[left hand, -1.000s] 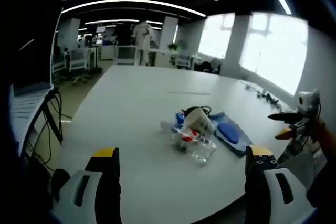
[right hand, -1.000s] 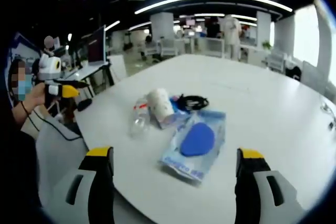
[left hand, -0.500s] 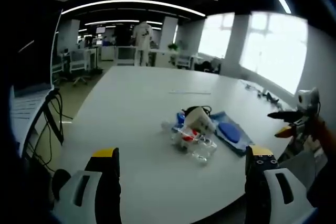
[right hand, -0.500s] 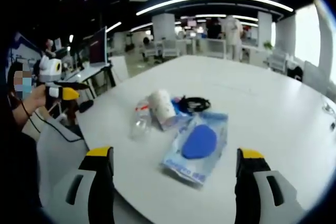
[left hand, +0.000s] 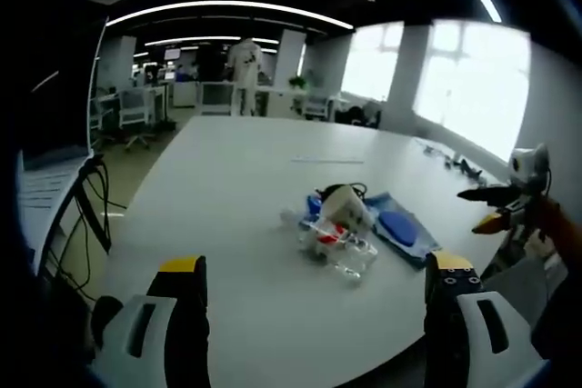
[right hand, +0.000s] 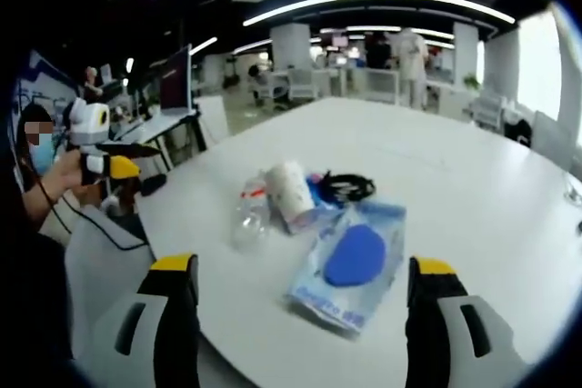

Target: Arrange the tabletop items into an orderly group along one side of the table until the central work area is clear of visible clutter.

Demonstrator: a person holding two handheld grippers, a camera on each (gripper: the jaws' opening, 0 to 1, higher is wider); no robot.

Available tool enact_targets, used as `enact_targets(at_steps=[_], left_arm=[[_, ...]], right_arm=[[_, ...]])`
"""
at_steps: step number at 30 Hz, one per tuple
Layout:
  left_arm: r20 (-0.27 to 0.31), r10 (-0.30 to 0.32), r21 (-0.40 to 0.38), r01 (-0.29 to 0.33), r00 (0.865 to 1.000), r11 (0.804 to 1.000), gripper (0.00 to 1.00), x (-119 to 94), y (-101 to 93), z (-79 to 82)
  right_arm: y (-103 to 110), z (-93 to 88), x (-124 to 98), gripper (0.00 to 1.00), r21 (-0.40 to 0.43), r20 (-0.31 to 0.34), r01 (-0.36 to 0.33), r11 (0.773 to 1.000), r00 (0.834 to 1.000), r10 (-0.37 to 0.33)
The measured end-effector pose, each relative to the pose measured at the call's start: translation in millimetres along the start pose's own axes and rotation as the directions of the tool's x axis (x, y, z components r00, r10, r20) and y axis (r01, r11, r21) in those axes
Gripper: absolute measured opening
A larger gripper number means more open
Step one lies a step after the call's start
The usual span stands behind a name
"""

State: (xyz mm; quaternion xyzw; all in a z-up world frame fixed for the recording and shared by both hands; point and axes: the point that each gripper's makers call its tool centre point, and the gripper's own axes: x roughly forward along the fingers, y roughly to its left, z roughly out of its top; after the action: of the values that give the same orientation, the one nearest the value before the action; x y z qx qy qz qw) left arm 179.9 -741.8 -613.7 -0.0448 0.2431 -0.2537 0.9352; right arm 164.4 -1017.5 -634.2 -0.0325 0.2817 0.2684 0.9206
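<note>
Your left gripper [left hand: 314, 302] and right gripper [right hand: 297, 302] had fingers wide, holding nothing; the bottle [right hand: 250, 217], cup [right hand: 289, 193], cable [right hand: 349, 187] and blue packet [right hand: 353, 263] sat untouched mid-table [right hand: 473, 188].

A clear plastic bottle [right hand: 247, 215] lies on its side touching a white roll [right hand: 288, 194]; a black cable [right hand: 348, 187] coils at 1 o'clock, and a blue packet [right hand: 355, 261] lies flat at 5 o'clock.
</note>
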Motion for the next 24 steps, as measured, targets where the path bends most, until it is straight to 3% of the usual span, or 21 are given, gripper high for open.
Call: enact_targets(at_steps=[24], left_arm=[[-0.018,-0.047,0.014,0.048,0.999,0.999,0.99,10,-2.8,-0.7]], right_arm=[[17,4.3,18,0.91,-0.009,-0.016,-0.039,0.999,0.999,0.039]])
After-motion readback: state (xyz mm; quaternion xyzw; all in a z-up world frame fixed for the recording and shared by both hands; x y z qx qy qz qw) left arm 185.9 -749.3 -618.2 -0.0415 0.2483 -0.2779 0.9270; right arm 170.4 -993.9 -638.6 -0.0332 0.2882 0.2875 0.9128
